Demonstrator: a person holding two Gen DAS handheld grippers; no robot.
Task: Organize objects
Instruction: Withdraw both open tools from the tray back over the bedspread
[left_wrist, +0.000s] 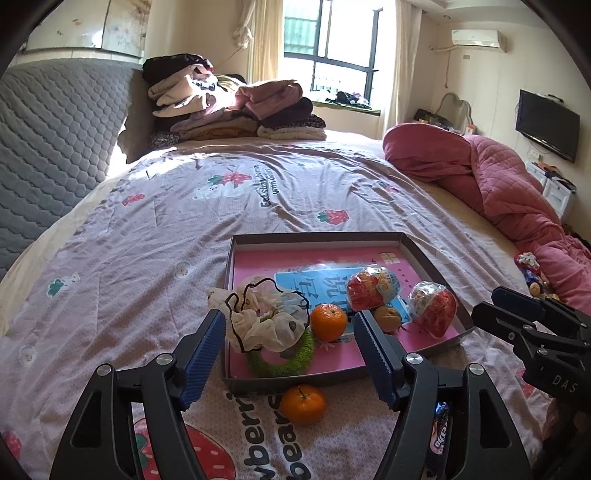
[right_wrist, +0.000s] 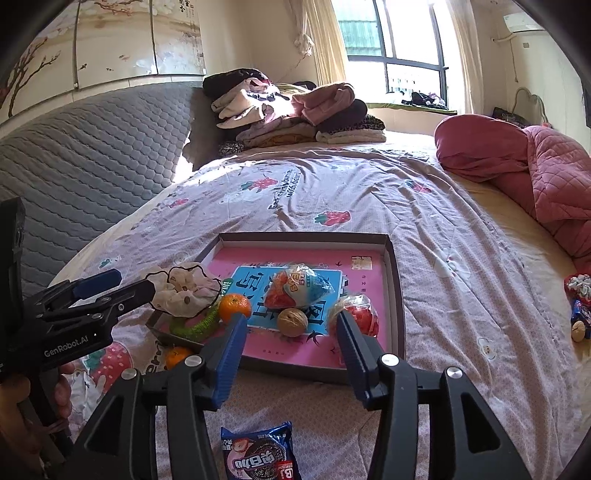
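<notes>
We held the left tool (left_wrist: 290, 354) and right tool (right_wrist: 291, 345) open and empty just before the tray (right_wrist: 393, 266) on the bed, which gathered the scrunchie (left_wrist: 258, 317) and snacks, while one orange (left_wrist: 303, 404) and a cookie packet (right_wrist: 258, 454) lay outside, probably next.

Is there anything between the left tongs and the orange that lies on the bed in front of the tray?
Nothing visible. The orange lies alone on the bedspread, just outside the tray's near wall, below and between the open fingers of the left tongs, which hold nothing.
</notes>
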